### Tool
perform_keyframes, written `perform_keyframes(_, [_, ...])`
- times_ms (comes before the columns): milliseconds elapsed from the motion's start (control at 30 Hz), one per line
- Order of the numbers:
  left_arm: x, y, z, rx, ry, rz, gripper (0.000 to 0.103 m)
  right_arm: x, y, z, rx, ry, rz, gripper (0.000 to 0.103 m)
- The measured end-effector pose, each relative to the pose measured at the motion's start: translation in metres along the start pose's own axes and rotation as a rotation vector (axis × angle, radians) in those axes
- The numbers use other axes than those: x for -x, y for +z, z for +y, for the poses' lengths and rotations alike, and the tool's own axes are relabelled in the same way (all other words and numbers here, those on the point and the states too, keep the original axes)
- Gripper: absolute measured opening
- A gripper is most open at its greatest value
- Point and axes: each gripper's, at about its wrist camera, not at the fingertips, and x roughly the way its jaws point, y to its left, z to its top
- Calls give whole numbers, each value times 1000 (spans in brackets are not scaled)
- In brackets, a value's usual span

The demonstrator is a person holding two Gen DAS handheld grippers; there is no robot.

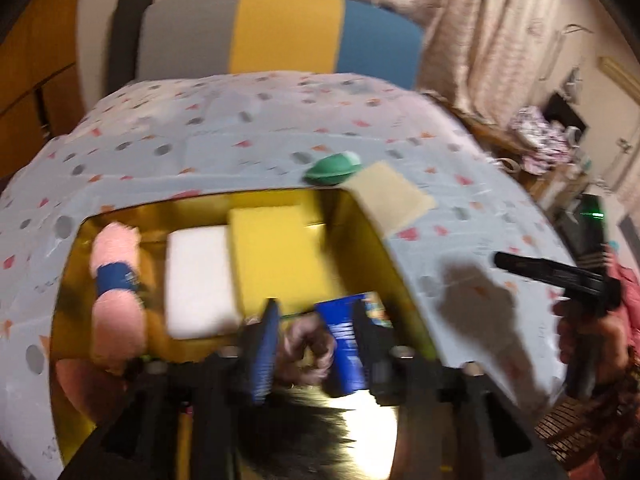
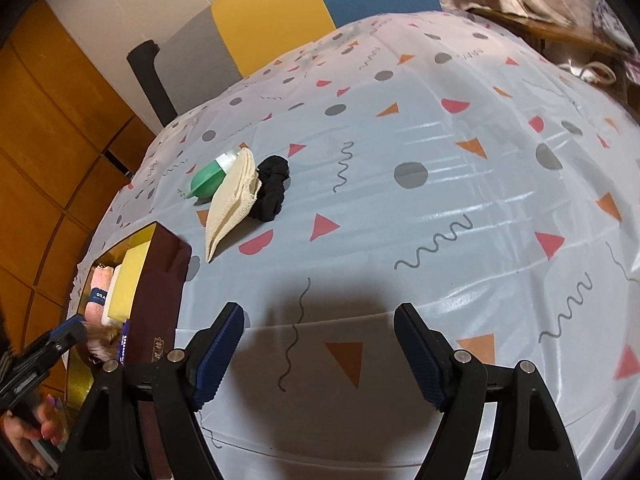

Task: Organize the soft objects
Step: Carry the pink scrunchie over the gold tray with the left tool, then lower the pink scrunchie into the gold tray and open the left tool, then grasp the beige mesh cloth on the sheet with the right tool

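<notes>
My left gripper [image 1: 316,344] hangs over a gold-lined box [image 1: 360,216], jaws apart, with a fluffy pink-brown toy [image 1: 306,350] lying between them; the pads do not seem to press on it. A blue packet [image 1: 342,344] sits beside the toy. The box also holds a pink rolled towel [image 1: 116,296], a white sponge [image 1: 198,280] and a yellow sponge [image 1: 276,256]. My right gripper [image 2: 320,352] stands open and empty above the tablecloth. Beyond it lie a cream cloth [image 2: 232,204], a black scrunchie [image 2: 274,186] and a green soft item [image 2: 206,182].
The box [image 2: 160,280] is dark red outside and sits at the table's left edge. A patterned plastic tablecloth [image 2: 440,200] covers the table. A chair back [image 1: 280,36] striped grey, yellow and blue stands behind it. Curtains and clutter fill the right side.
</notes>
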Motion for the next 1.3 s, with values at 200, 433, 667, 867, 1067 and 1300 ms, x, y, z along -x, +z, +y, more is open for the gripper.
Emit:
perform_keyframes(200, [11,-16,15,53,-27,-51,60,1,-1,8,53,-15,-32,78])
perform_keyframes(433, [40,-54,2,39,-94,-159,60,-1,-7,34,189,-80,-104,78])
perform_keyframes(667, [54,-80,-17,-20,-122,-208,60,-26,6,71,268,-106,-102,78])
perform_keyframes(867, [61,-90,-14,4,-142,-219,60,-66,43,110,357,-172,-69,89])
perform_keyframes(1067, [65,-94,-7,30,-138,-226,60,-95,69,88,93,-119,-8,89])
perform_keyframes(1300, [61,-96,-5,44,-143,-212,60,-111,65,93,58,-71,42,31])
